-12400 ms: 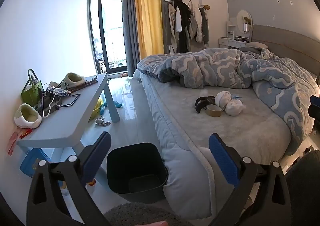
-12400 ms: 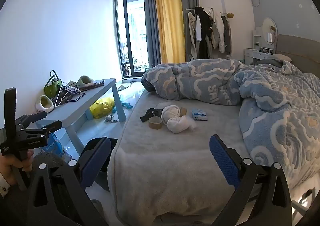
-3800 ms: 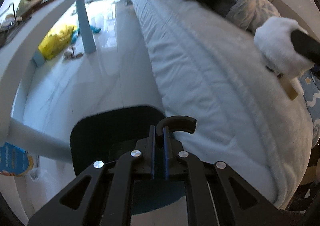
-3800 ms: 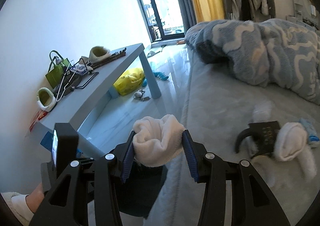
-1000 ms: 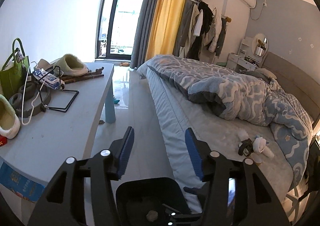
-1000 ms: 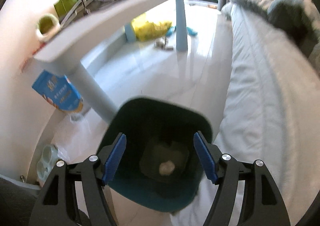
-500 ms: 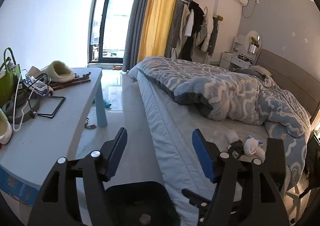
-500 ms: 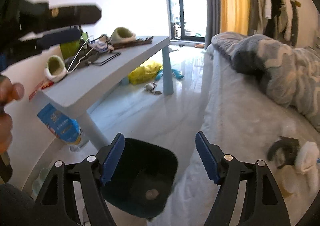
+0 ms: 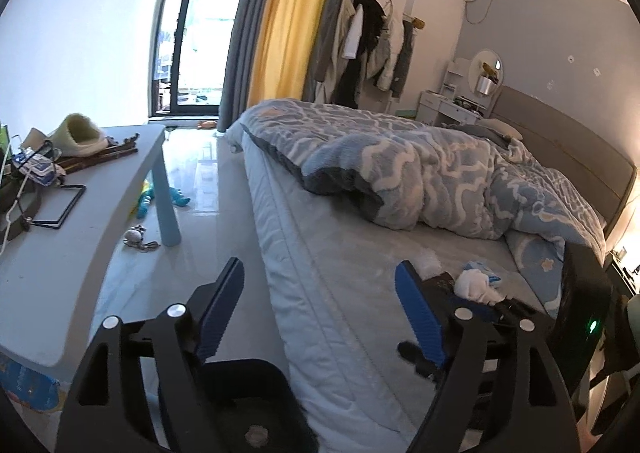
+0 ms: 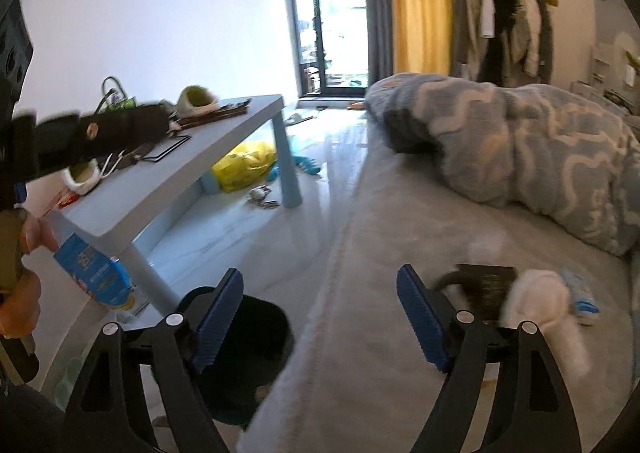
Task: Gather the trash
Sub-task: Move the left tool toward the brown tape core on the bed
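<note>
Landmark: black trash bin (image 9: pixel 248 405), on the floor at the side of the bed (image 9: pixel 320 277), just by the near corner of the pale blue table (image 9: pixel 72 237).

Left gripper (image 9: pixel 320 317): above and just behind the bin, pointing over it along the bed edge. Jaws opening, blue pads spread wide, nothing between them. One small roundish scrap (image 9: pixel 256 435) lying on the bin floor.

Right gripper (image 10: pixel 320 325): also near the bin, bin rim (image 10: pixel 256 305) showing under the left pad. Jaws opening, pads well apart, empty.

Remaining trash on the mattress, well apart from the bin, toward the bed's far side:
- white crumpled wad (image 10: pixel 540 309), blurred
- black object with curved handle-like part (image 10: pixel 480 285), touching the wad; kind not clear
- small blue-and-white packet (image 10: pixel 576 293), just beyond the wad
Same group seen in left wrist view: wad (image 9: pixel 476 287), packet (image 9: pixel 480 267), partly hidden behind the right pad.

Blue patterned duvet (image 9: pixel 420 173) bunched on the bed beyond the trash group, farther from the bin.

Beyond the bin, under the table: yellow bag (image 10: pixel 244 165), keys (image 10: pixel 262 199) on the floor by the table leg. Blue carton (image 10: pixel 94 279) beside the bin, under the table's near corner.

Hand (image 10: pixel 18 273) at the left edge of right wrist view, gripping a dark handle.
</note>
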Demonstrator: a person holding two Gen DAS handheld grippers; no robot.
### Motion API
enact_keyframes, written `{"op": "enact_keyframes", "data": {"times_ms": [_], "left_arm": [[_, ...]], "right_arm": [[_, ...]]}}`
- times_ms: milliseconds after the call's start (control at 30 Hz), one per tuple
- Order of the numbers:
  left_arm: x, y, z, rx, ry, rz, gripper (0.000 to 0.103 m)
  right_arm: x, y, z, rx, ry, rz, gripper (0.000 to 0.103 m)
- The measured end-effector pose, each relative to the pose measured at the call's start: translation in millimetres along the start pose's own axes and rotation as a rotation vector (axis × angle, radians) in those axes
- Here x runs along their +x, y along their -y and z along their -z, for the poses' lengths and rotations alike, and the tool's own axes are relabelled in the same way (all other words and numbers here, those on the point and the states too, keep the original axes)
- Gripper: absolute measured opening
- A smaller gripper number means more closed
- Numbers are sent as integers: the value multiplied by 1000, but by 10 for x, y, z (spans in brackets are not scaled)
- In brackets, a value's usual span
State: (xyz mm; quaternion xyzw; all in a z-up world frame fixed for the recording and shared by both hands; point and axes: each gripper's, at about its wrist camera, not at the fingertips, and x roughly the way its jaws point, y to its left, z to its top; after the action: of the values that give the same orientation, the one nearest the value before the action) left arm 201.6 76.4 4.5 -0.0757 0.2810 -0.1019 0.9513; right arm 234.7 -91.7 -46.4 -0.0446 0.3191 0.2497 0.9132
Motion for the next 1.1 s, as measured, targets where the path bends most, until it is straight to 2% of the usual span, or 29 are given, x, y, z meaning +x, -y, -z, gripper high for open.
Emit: {"op": "enact_keyframes", "data": {"times_ms": [167, 233, 500, 667, 1000, 1100], "left_arm": [[117, 201, 67, 25, -21, 31, 86], [163, 293, 111, 39, -29, 39, 92], [387, 701, 322, 149, -85, 68, 93], [532, 934, 448, 201, -118, 98, 94], [922, 1340, 663, 301, -188, 142, 94], [1074, 1431, 729, 310, -223, 154, 93]], "right_arm": [[-162, 290, 15, 28, 23, 58, 83], [-220, 432, 31, 48, 28, 81, 85], [-431, 1043, 113, 157, 53, 157, 91], [-508, 1294, 166, 213, 59, 182, 94], [-395, 1611, 149, 259, 24, 153, 94], [-361, 1710, 178, 300, 21, 113, 94]]}}
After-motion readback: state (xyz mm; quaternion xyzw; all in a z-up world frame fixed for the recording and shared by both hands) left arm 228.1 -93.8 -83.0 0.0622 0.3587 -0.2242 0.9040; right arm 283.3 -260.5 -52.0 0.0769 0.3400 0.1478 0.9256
